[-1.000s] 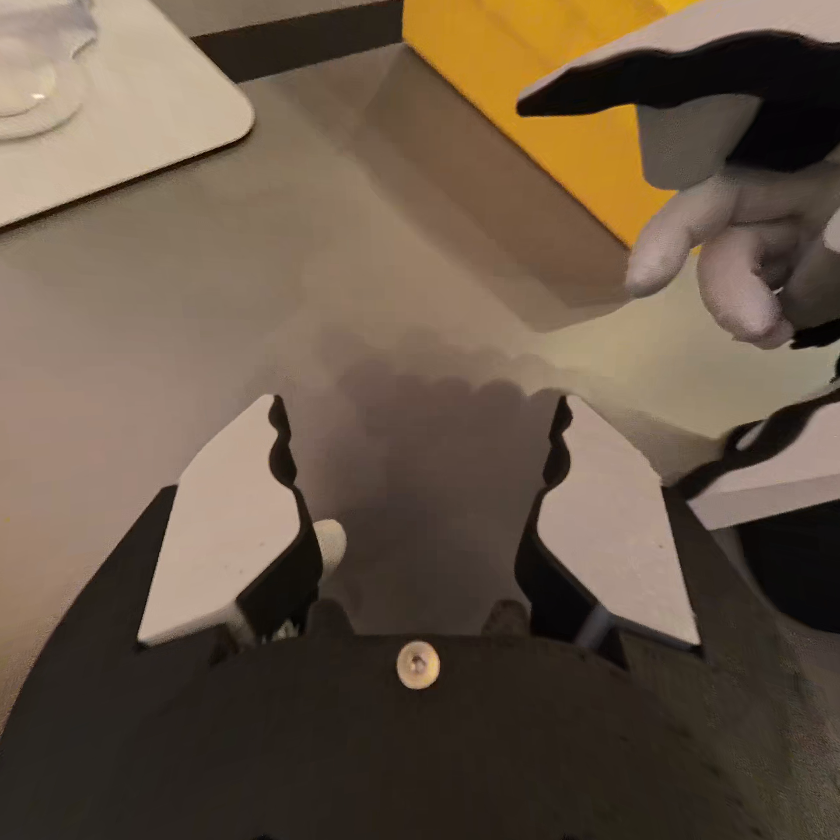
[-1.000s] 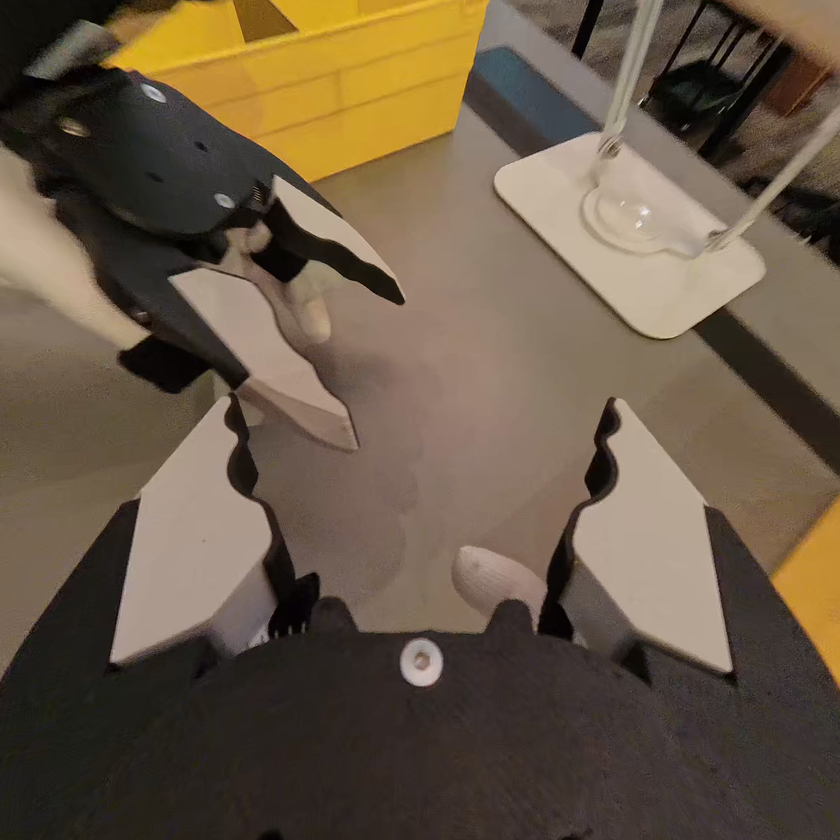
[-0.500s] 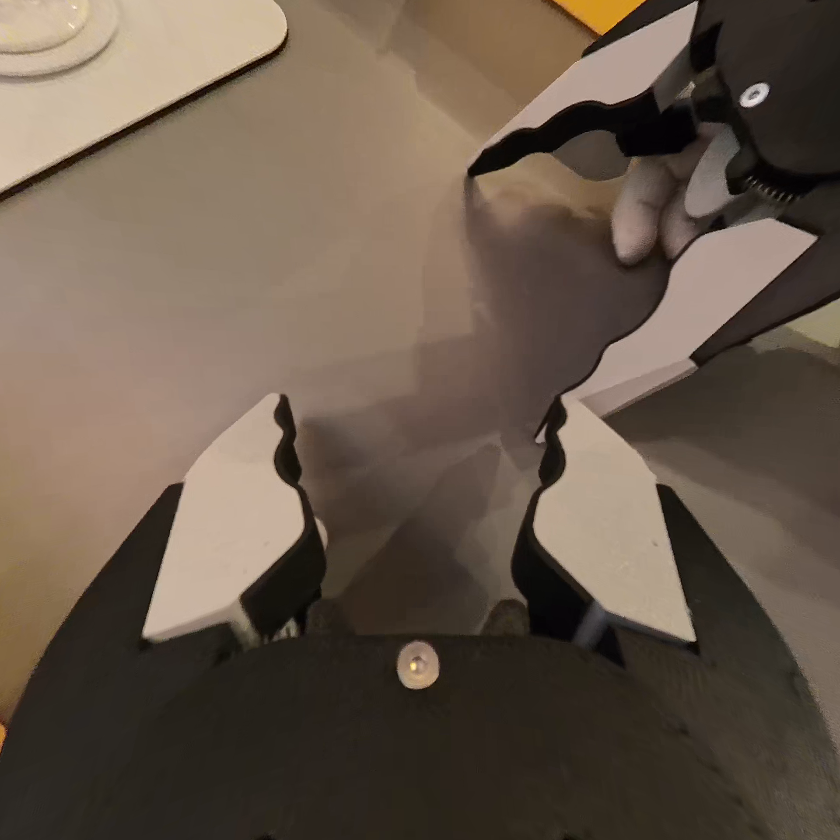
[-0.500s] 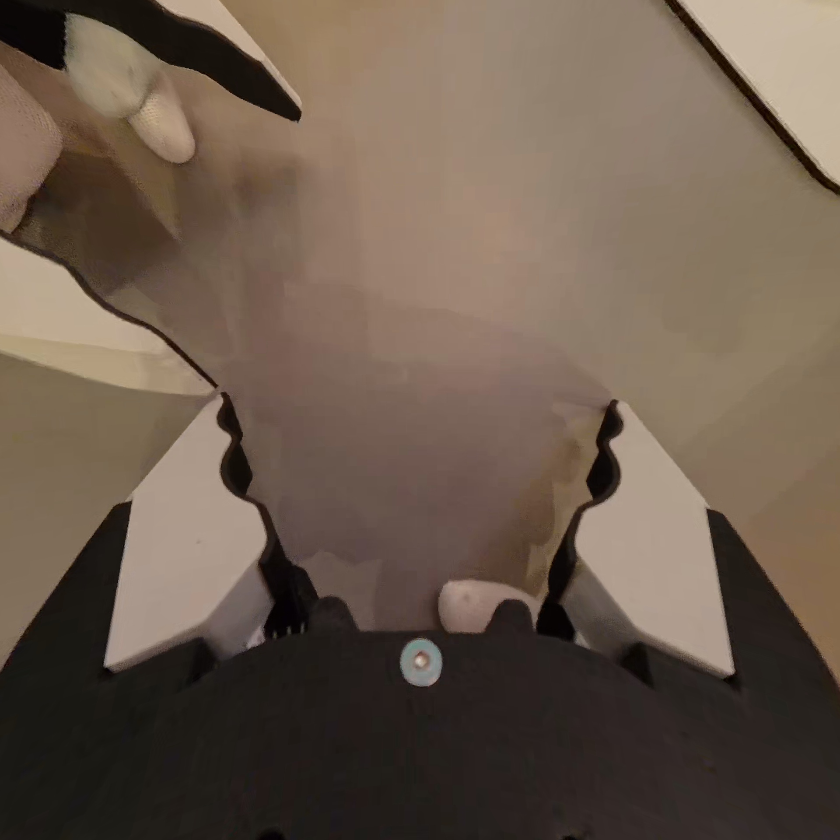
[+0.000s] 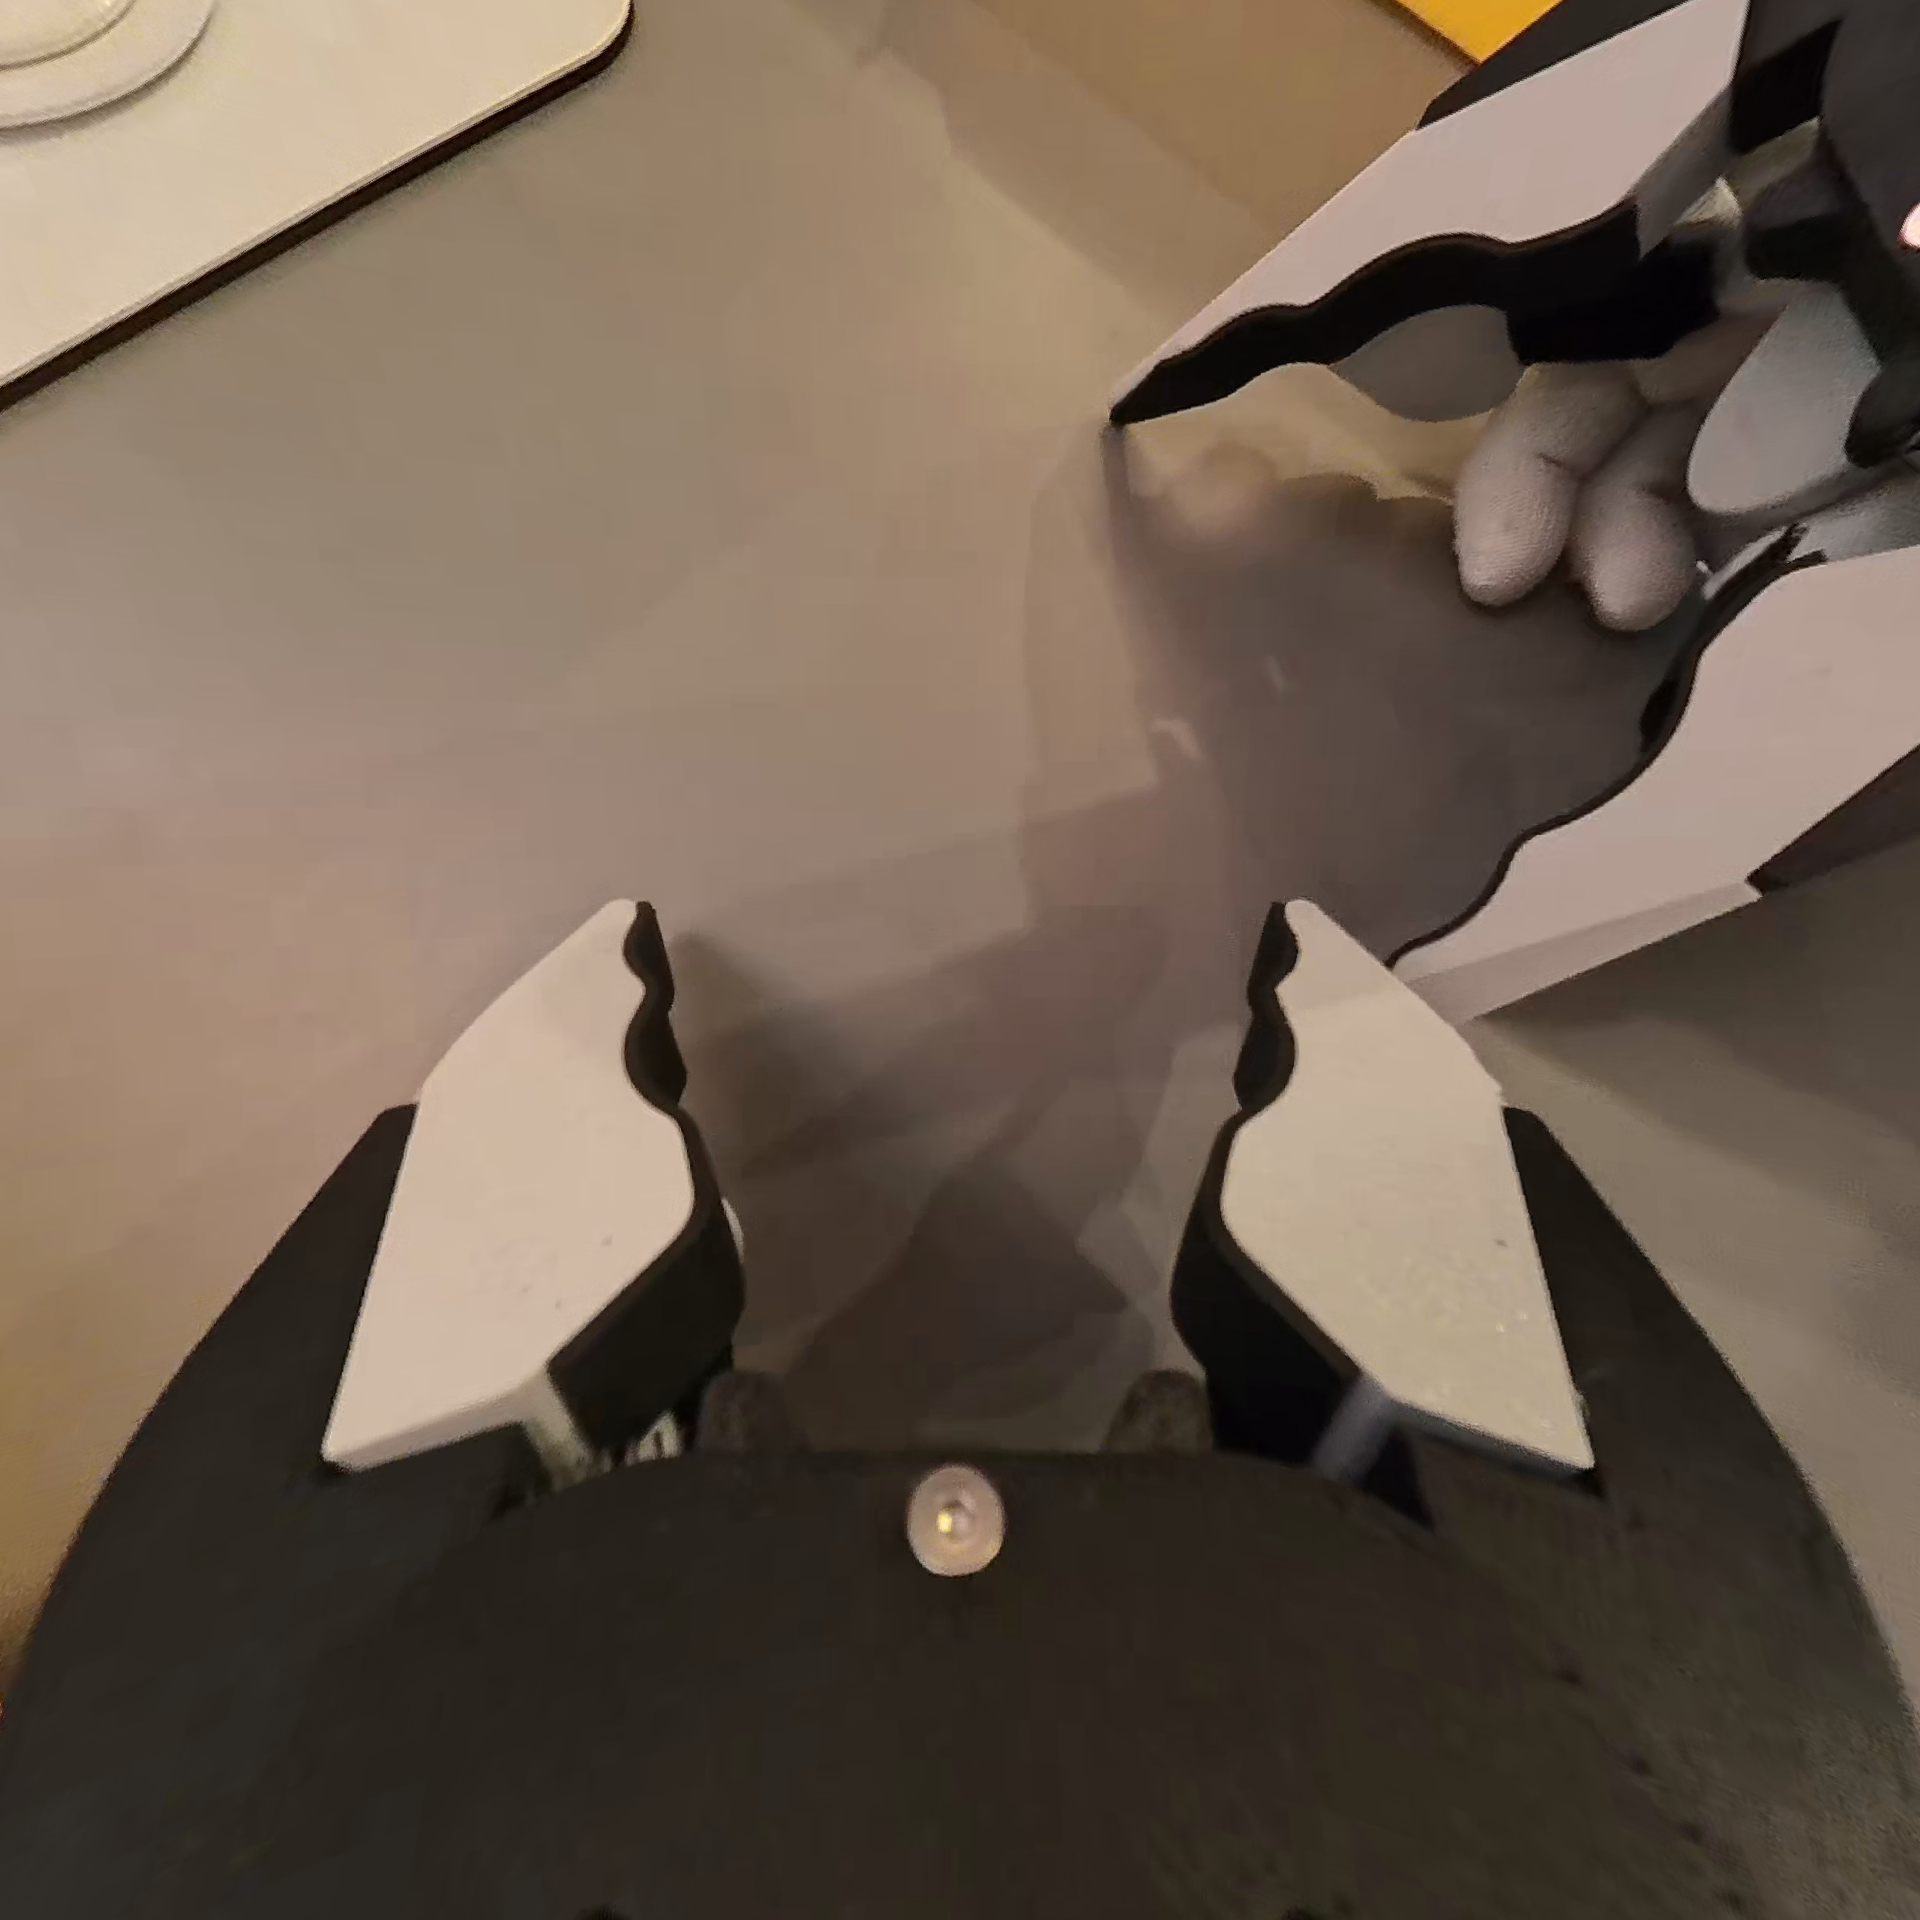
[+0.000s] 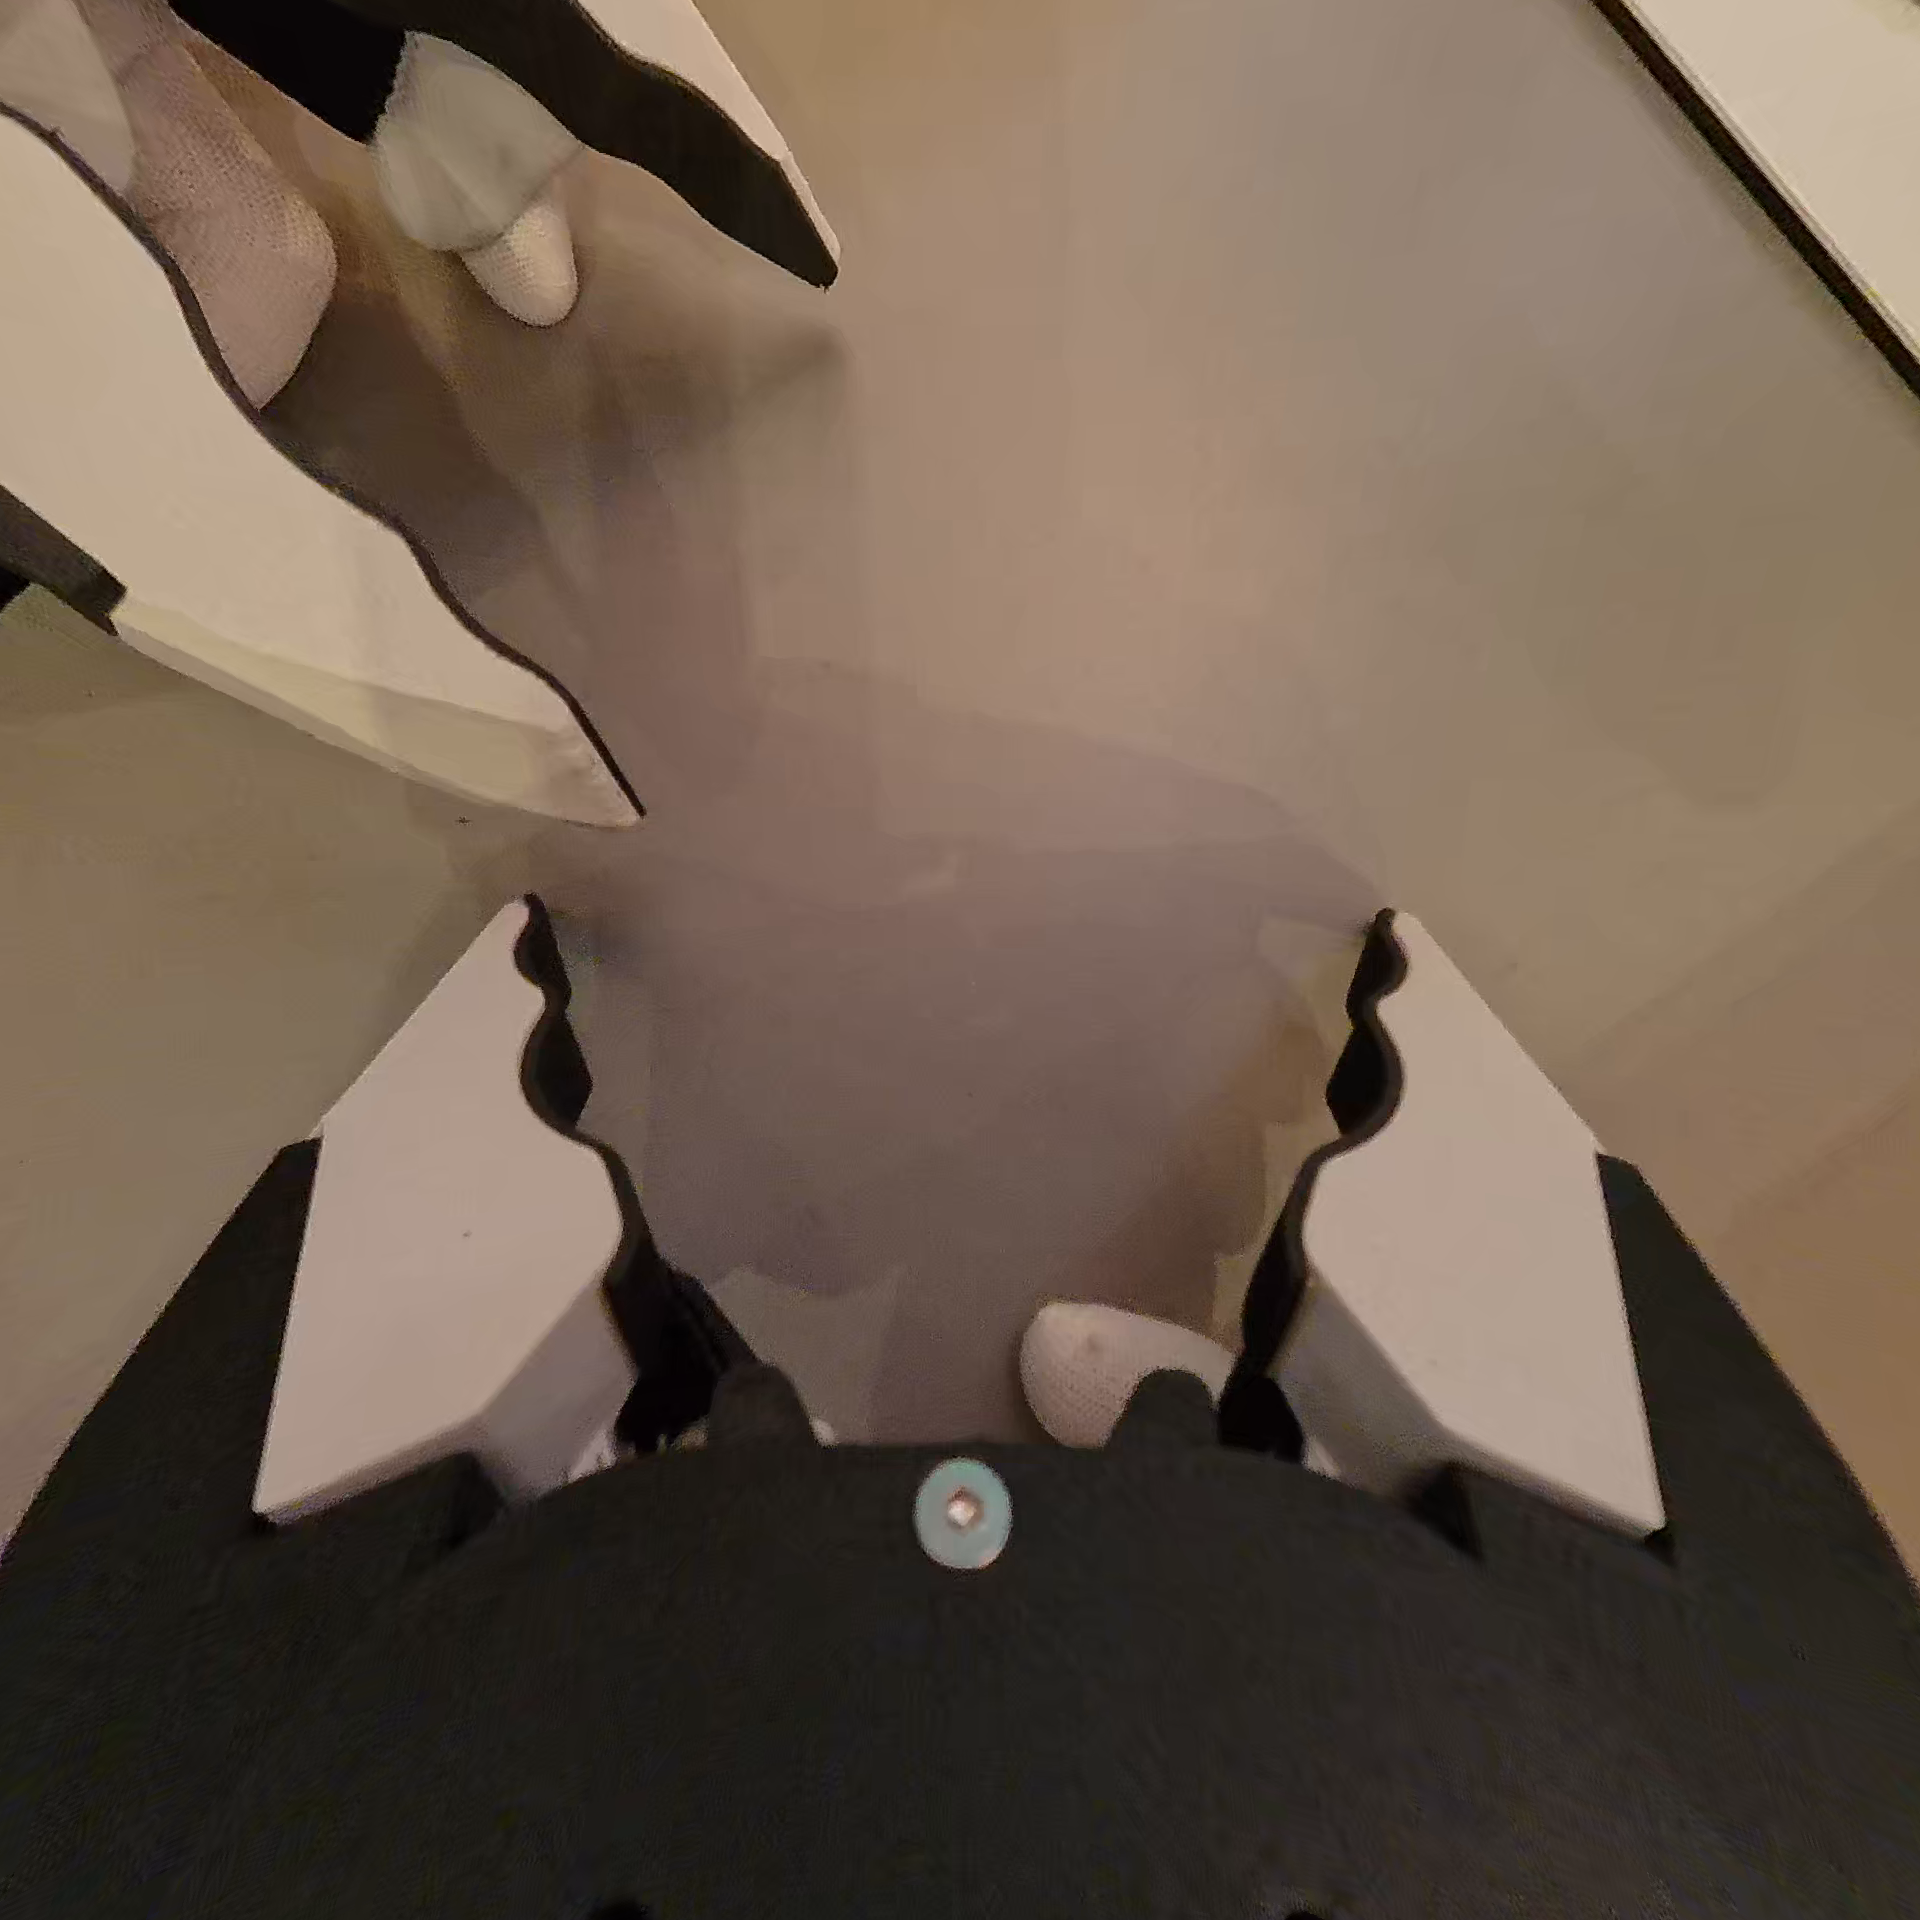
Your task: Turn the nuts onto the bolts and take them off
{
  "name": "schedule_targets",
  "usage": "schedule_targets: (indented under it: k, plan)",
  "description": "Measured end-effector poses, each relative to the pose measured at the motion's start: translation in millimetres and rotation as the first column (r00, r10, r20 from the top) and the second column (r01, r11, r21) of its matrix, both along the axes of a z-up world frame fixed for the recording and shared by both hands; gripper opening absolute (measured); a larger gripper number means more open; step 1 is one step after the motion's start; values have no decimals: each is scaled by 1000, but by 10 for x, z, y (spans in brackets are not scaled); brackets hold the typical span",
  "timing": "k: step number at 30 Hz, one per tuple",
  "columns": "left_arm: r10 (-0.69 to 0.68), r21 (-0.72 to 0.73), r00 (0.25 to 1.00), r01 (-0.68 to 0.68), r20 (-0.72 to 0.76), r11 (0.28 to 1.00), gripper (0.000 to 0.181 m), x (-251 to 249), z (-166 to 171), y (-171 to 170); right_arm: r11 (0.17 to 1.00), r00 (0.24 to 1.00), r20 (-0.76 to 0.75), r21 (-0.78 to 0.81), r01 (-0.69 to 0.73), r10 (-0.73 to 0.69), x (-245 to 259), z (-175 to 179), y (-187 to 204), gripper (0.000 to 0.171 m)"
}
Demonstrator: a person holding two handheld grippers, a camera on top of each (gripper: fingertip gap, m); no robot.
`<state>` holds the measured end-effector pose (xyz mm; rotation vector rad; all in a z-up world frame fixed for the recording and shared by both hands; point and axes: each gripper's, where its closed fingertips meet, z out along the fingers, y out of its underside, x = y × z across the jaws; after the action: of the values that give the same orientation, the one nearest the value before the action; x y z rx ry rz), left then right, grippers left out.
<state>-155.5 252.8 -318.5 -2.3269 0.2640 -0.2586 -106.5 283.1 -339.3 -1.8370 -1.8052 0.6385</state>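
No nut or bolt shows in either view. My left gripper (image 5: 961, 920) is open and empty, pointing down at the bare grey table (image 5: 623, 623). My right gripper (image 6: 956, 920) is open and empty too, low over the same table (image 6: 1247, 468). Each gripper shows in the other's view: the right one (image 5: 1257, 675) at the upper right of the left wrist view, the left one (image 6: 727, 540) at the upper left of the right wrist view, both open. White-gloved fingers (image 5: 1527, 509) hold the right gripper from behind, and gloved fingers (image 6: 260, 270) hold the left one.
A white board (image 5: 260, 135) with a clear glass base (image 5: 83, 52) on it lies at the far left of the table. Its edge shows at the upper right of the right wrist view (image 6: 1787, 135). A sliver of a yellow box (image 5: 1475, 21) is at the top right.
Both grippers have tipped down towards the table and drawn close together, tips nearly meeting. The yellow box has slid almost out of view. Both stayed open.
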Motion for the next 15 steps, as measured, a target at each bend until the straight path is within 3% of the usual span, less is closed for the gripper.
schedule_targets:
  k: [2, 5, 10, 15]
  plan:
    - [-7, -4, 1000, 7, -7, 1000, 106, 11, -7, -3, 1000, 1000, -15, 1, -17, 17, -15, 11, -46, 140]
    - [-63, 6, 998, 62, 14, 998, 107, 107, 13, -21, 1000, 1000, -1, 0, -30, 30, -41, -5, -136, 148]
    - [-159, 124, 932, 125, 327, 984, 110, 398, 297, -43, 999, 999, 11, -3, -54, 54, -161, -38, -231, 160]
    - [-206, 157, 890, 154, 406, 976, 104, 484, 377, -44, 997, 997, 3, -1, -78, 78, -236, -36, -237, 160]
